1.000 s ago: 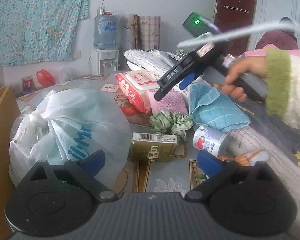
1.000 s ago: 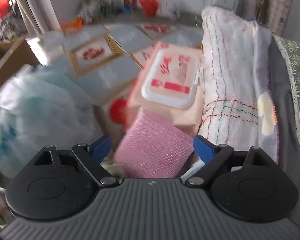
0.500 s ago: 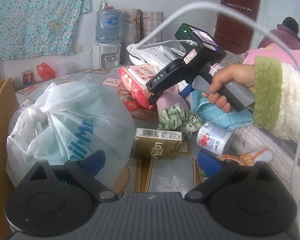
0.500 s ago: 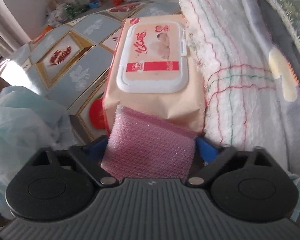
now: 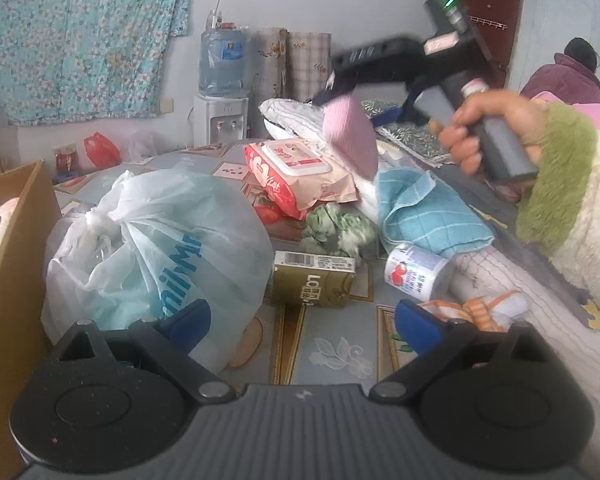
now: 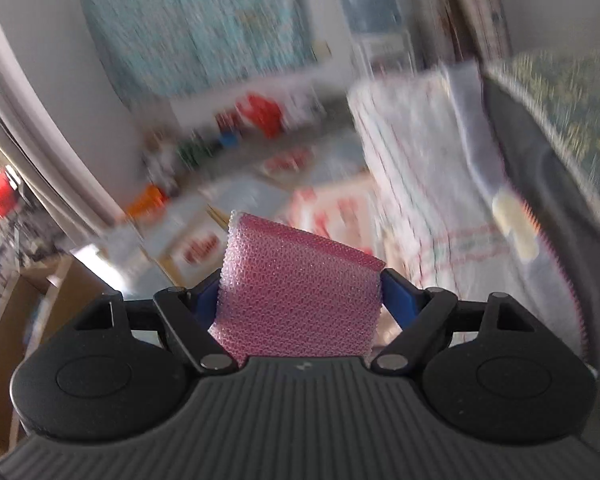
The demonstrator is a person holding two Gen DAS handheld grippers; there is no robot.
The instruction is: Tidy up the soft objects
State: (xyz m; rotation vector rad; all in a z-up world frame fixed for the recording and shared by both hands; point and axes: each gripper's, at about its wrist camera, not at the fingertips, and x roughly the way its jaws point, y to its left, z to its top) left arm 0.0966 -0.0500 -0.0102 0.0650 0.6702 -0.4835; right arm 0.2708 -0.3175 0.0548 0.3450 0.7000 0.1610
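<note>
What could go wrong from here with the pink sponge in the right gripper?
1. The right gripper is closing on the pink mesh sponge while swinging; the right wrist view is blurred. The soft sponge could squirm out.
2. In the left wrist view the sponge hangs over the pink wet-wipes pack and blue checked cloth; a drop lands back in the clutter.

Plastic bag (image 5: 156,248) lies left of the carton (image 5: 314,285), wipes pack (image 5: 300,172) behind.
</note>
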